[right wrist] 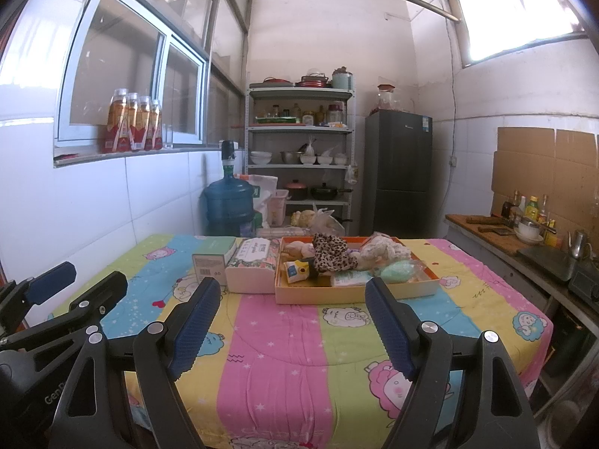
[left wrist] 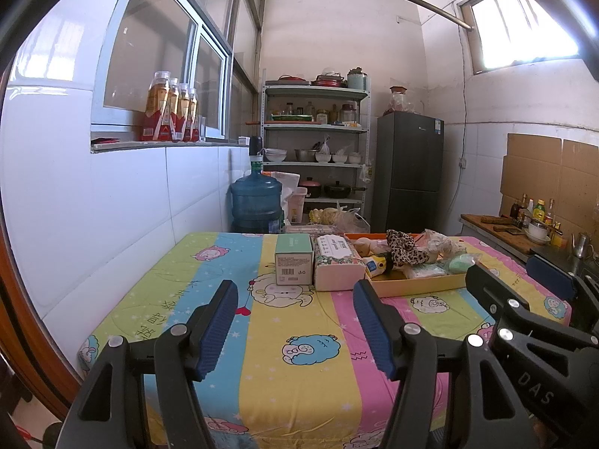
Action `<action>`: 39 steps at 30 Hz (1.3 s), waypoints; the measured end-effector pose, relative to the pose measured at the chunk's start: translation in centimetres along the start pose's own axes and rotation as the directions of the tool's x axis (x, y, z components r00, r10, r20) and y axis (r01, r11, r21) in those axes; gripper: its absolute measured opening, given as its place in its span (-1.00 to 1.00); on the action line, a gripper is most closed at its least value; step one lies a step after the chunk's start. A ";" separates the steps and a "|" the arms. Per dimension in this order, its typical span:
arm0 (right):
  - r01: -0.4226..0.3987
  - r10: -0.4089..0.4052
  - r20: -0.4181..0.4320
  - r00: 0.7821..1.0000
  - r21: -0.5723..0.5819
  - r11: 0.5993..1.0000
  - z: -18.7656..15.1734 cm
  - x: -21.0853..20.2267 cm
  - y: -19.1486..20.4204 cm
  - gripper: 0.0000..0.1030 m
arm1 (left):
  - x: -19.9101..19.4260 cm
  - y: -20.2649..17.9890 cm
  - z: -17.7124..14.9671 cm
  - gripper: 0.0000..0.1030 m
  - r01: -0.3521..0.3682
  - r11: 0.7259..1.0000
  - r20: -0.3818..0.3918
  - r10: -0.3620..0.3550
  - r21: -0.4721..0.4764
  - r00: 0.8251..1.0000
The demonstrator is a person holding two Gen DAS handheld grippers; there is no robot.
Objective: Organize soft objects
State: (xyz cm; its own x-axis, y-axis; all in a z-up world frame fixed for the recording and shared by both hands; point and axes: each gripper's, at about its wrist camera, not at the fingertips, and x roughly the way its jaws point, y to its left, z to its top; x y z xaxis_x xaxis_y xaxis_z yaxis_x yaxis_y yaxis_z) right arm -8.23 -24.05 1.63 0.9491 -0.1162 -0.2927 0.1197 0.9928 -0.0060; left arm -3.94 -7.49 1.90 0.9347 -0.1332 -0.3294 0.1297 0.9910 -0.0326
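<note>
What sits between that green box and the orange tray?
A floral tissue pack, lying between the green box and the orange tray; both views show it.

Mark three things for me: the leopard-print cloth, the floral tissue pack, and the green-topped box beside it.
leopard-print cloth [right wrist: 331, 252]: right wrist view, middle of the bunched fabric in the tray.
floral tissue pack [left wrist: 334, 252]: left wrist view, patterned top face.
green-topped box [left wrist: 294, 265]: left wrist view, front face above the barcode.

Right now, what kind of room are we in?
Most likely a home kitchen. A dark fridge stands by a metal shelf of bowls and pots, and a counter at the right holds a cutting board and sauce bottles.
</note>
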 end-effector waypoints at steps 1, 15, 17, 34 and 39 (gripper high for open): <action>0.000 0.000 0.000 1.000 0.000 1.000 0.0 0.0 0.0 0.57 | 0.0 0.0 0.0 0.24 0.000 1.000 -0.001 0.000 0.000 1.000; -0.001 0.001 -0.001 1.000 0.001 1.000 -0.1 0.0 0.0 0.57 | 0.0 -0.1 -0.1 0.24 0.000 1.000 0.000 0.000 0.000 1.000; -0.001 0.001 0.000 1.000 0.000 1.000 0.0 -0.1 0.1 0.57 | 0.0 0.0 0.0 0.24 -0.001 1.000 0.001 0.001 0.000 1.000; -0.003 0.003 -0.001 1.000 -0.001 1.000 -0.1 0.0 0.2 0.57 | 0.0 0.4 -0.1 0.24 -0.019 1.000 -0.004 0.019 0.004 1.000; -0.003 0.003 -0.001 1.000 0.000 1.000 -0.1 0.0 0.2 0.57 | 0.0 0.8 -0.1 0.24 -0.018 1.000 0.000 0.018 0.001 1.000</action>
State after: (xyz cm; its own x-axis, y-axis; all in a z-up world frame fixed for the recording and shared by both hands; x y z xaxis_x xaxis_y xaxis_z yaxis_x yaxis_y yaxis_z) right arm -8.27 -23.86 1.56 0.9492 -0.1135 -0.2934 0.1172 0.9931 -0.0049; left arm -3.82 -6.70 1.79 0.9369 -0.1155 -0.3299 0.1135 0.9932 -0.0253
